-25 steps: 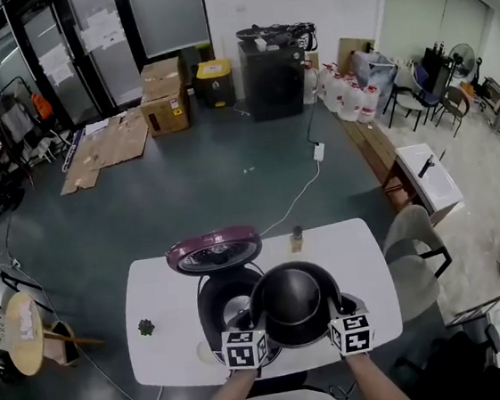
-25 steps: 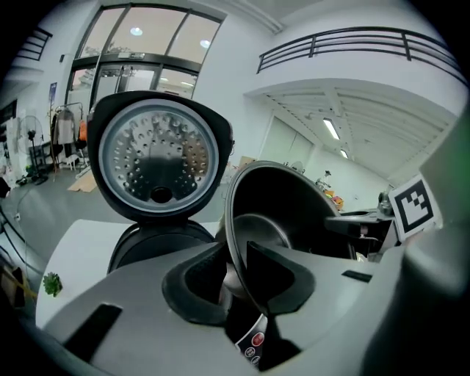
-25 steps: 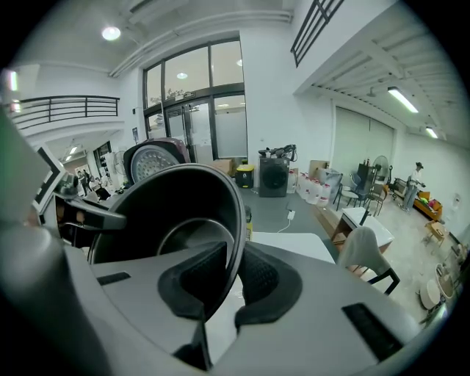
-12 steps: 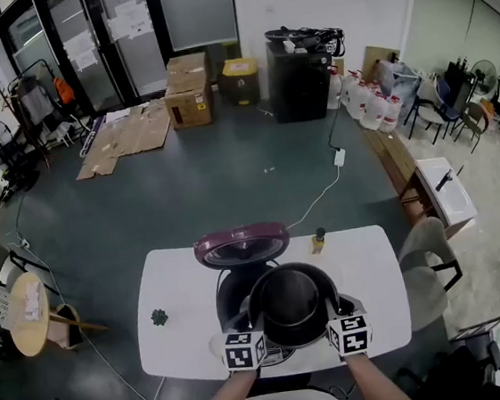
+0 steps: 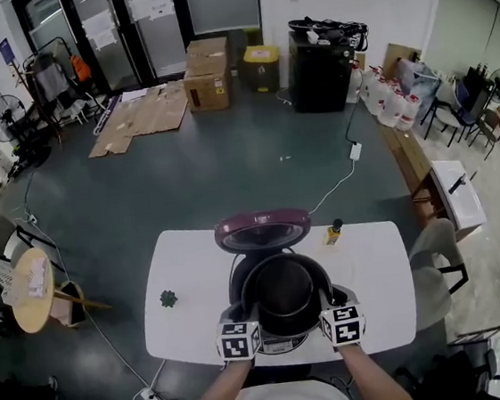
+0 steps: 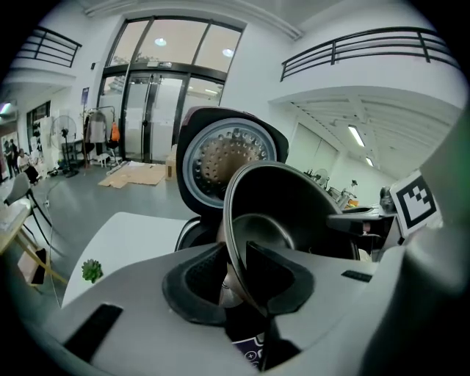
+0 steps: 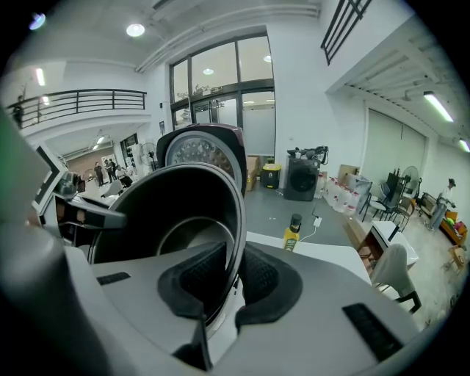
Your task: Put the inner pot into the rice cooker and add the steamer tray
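White table [image 5: 189,291], inner pot [image 5: 285,294] over rice cooker [image 5: 262,230] (lid up), rim pinched by left gripper [image 6: 233,258] and right gripper [image 7: 233,269]

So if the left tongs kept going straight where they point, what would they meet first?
The left tongs are clamped on the rim of the black metal inner pot; straight on, probably the dark open rice cooker below it comes first, though depth is unclear.

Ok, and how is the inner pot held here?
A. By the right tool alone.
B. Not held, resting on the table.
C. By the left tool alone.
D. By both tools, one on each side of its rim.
D: the left tool and the right tool each clamp the rim of the inner pot, on opposite sides.
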The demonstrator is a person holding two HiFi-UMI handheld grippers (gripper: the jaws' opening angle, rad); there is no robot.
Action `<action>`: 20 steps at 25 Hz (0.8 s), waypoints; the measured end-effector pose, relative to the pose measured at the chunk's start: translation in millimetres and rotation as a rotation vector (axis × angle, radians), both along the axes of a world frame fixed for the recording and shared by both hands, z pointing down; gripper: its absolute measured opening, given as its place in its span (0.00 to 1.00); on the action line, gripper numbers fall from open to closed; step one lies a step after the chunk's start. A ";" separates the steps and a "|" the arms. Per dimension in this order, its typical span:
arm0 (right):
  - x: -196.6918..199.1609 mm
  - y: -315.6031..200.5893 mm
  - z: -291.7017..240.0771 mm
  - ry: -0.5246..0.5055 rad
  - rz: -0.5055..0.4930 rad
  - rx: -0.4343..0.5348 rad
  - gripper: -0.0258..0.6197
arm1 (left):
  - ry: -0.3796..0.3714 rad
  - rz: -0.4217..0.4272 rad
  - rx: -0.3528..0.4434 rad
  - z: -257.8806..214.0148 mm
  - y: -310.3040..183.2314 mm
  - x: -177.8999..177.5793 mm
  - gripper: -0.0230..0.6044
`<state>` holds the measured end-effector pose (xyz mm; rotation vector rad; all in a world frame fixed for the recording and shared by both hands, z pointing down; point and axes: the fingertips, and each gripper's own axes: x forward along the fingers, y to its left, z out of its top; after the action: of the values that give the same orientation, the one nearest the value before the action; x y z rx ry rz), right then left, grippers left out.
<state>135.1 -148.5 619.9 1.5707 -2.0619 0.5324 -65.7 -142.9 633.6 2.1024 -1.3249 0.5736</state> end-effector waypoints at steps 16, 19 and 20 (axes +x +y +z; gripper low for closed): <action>-40.2 -9.3 33.7 0.027 -0.028 -0.084 0.14 | -0.037 0.003 -0.072 33.8 -1.6 -38.5 0.20; -43.1 -11.1 38.6 0.036 -0.027 -0.095 0.14 | -0.044 0.017 -0.085 40.8 -4.5 -41.0 0.20; -44.1 -12.1 40.3 0.037 -0.026 -0.099 0.14 | -0.046 0.020 -0.090 42.9 -5.8 -41.9 0.20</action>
<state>91.0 -160.5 660.2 1.4844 -1.9948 0.5821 -107.5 -148.7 676.6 2.0423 -1.2806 0.6816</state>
